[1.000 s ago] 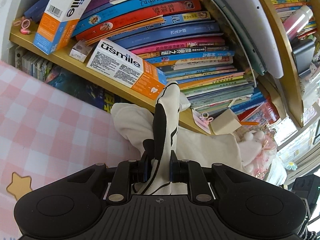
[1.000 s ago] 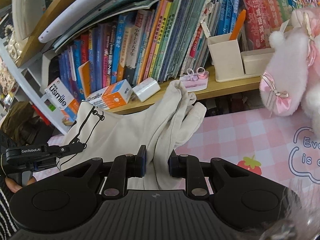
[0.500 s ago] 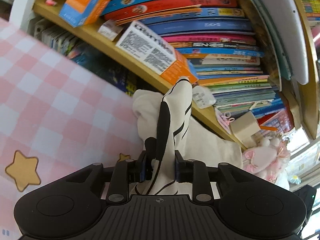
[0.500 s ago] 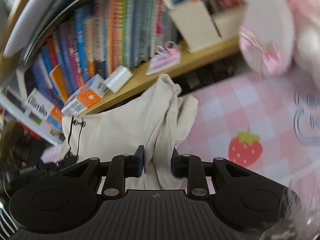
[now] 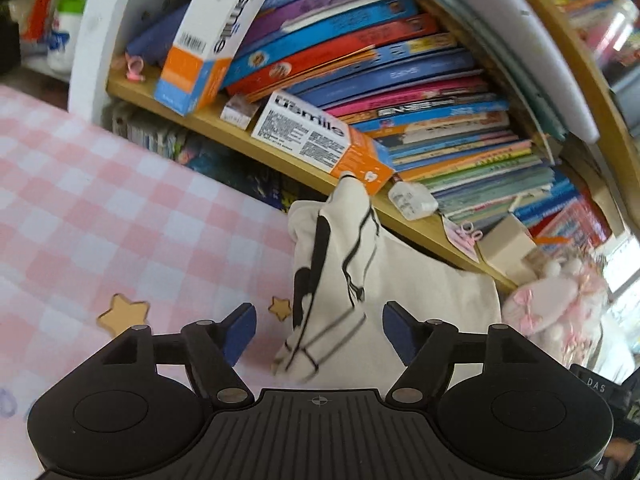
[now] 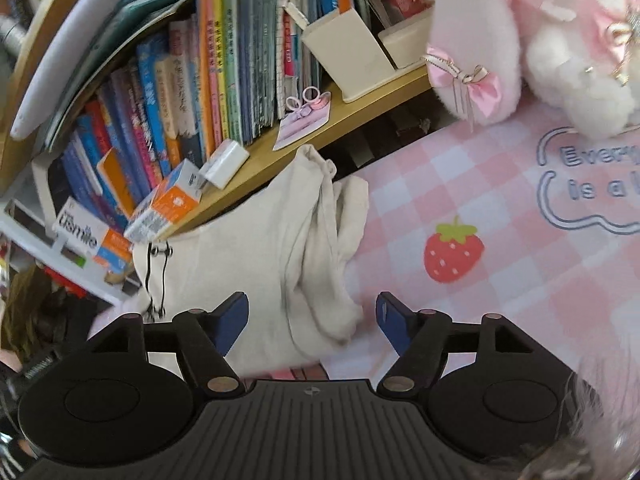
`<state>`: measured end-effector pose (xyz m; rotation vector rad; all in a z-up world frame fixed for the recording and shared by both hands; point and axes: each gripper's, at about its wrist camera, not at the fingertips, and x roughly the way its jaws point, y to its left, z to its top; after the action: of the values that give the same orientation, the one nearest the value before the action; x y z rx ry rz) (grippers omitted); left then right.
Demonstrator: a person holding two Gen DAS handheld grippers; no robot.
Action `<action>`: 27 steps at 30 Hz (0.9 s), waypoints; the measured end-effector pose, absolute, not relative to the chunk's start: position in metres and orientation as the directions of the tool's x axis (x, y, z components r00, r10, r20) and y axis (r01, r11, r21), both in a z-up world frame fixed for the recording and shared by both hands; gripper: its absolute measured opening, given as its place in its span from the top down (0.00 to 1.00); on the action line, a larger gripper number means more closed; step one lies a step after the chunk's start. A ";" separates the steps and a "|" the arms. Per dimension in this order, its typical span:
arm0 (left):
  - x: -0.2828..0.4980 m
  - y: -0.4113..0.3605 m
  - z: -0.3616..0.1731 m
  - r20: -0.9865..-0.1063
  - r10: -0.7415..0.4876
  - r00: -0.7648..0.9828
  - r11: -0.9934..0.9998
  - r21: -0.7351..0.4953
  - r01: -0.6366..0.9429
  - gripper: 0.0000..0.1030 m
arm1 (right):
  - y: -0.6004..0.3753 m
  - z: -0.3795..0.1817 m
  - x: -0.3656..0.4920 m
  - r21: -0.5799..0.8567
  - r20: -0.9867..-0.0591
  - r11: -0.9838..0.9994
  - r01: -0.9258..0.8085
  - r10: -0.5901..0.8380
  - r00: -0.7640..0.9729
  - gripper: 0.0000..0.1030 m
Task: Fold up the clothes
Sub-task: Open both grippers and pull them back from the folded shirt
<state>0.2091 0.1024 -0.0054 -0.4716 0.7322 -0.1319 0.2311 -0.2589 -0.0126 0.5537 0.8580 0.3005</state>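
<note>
On the pink checked cloth (image 5: 120, 220), cream garment (image 6: 260, 264) lying loose, left claw (image 5: 320, 330) and right claw (image 6: 312, 320) just spread — both released

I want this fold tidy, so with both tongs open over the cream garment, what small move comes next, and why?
Probably draw both tongs back. The left tongs and right tongs have just been opening and no longer press the cream garment, which lies bunched on the pink checked cloth.

The left gripper (image 5: 319, 334) is black plastic with two big round bumps, a ridged middle plate with a small cross mark, and silver screws on its arms. Its fingers (image 5: 240, 332) have dark blue pads. The right gripper (image 6: 312, 324) looks the same, with blue-padded fingers (image 6: 392, 326) too.
</note>
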 end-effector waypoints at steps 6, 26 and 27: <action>0.170 0.084 0.001 -0.647 -0.183 0.741 0.937 -0.342 -0.067 0.23 | -0.255 0.000 0.192 0.486 -0.648 0.870 -0.087 0.425 0.632 0.29; 0.063 0.029 0.015 -0.649 -0.085 0.756 0.979 -0.194 -0.057 0.12 | -0.228 0.020 0.077 0.166 -0.643 0.963 -0.211 0.268 0.717 0.03; 0.060 0.028 0.016 -0.647 -0.082 0.758 0.979 -0.193 -0.060 0.11 | -0.228 0.020 0.073 0.163 -0.647 0.966 -0.202 0.259 0.718 0.02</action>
<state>0.0595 0.0282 0.0158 -0.2076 0.7121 -0.0121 0.0735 -0.2278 0.0196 0.0825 0.7272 0.2556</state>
